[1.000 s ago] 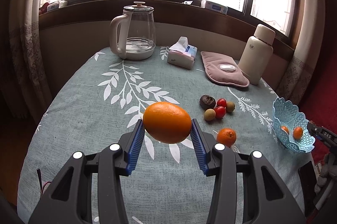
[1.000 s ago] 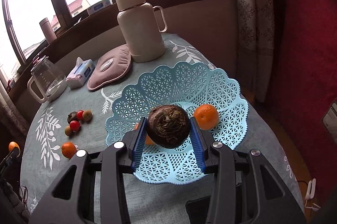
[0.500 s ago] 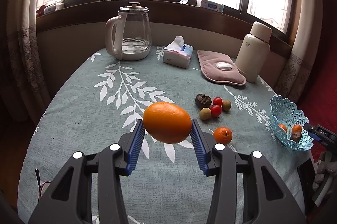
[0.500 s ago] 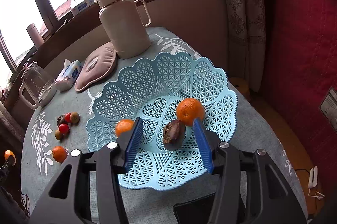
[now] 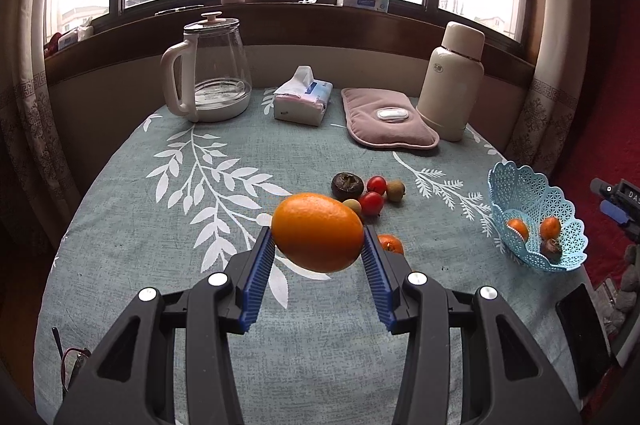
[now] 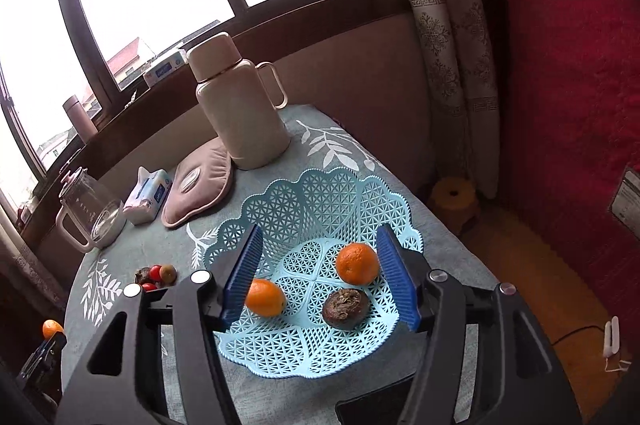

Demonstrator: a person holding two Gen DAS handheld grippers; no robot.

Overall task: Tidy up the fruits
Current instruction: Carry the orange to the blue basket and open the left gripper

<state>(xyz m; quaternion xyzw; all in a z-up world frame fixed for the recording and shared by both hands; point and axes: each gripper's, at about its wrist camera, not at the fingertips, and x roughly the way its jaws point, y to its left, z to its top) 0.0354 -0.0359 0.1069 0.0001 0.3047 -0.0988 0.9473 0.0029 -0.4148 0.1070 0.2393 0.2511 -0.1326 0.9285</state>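
A round table (image 5: 160, 245) under a leaf-print cloth is sitting before the windows. My left gripper (image 5: 319, 253) is clamping one smooth orange (image 5: 318, 232) above it. My right gripper (image 6: 320, 277) has just been opening, nothing between its ribbed blue pads, over the lattice plastic basket (image 6: 320, 201). Inside are lying two tangerines (image 6: 357, 263) and one wrinkled dark fruit (image 6: 345, 308).

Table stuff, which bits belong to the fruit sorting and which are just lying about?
Job: large orange in left gripper; blue basket holding two small oranges and dark fruit; loose fruits; right gripper.
Lying about: kettle, tissues, pink pad, thermos.
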